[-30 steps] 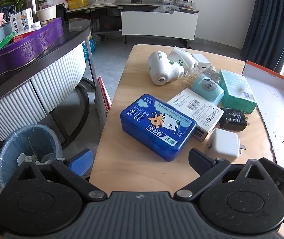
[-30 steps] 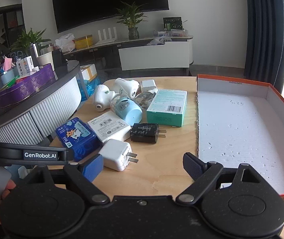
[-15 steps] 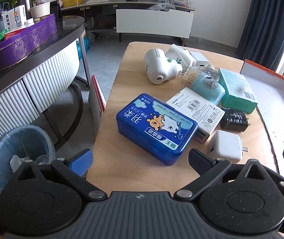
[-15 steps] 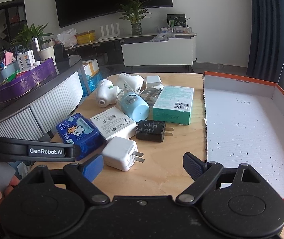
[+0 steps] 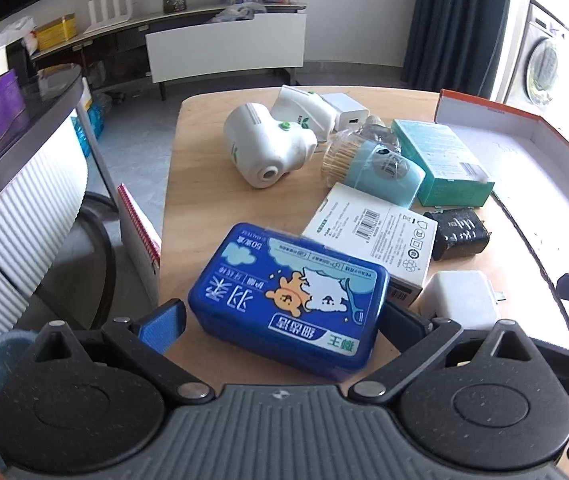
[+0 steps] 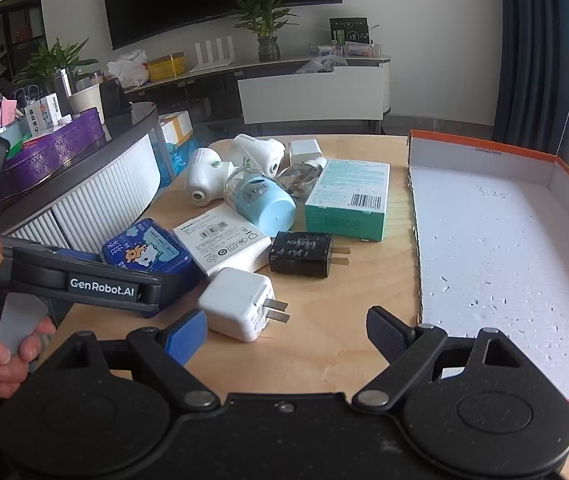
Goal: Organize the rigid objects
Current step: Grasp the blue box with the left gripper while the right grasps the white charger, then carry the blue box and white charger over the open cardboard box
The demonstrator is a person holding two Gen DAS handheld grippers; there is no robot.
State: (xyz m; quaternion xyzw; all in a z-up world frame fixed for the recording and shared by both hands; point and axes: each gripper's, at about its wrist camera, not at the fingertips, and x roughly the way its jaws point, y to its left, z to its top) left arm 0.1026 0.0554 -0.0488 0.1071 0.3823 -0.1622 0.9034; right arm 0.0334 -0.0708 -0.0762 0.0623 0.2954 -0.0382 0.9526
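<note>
My left gripper (image 5: 282,320) has its jaws spread wide, one on each side of the blue tin (image 5: 290,296), neither finger clearly touching it. The tin lies flat on the worktop (image 5: 200,208), lid up, near the worktop's front left edge. From the left wrist view its long axis runs slantwise, from near right to far left, and the printed characters read upside down to me. Just beyond the tin and touching its far corner is the white box (image 5: 372,232) with the barcode. Right of the tin sits the white charger (image 5: 460,298), prongs pointing away from the tin. Farther right of the tin is the open orange tray (image 6: 496,240), with nothing in it that I can see.

My right gripper (image 6: 286,330) hovers over bare worktop right of the tin, jaws wide and holding nothing, with the white charger just ahead of its left finger.
</note>
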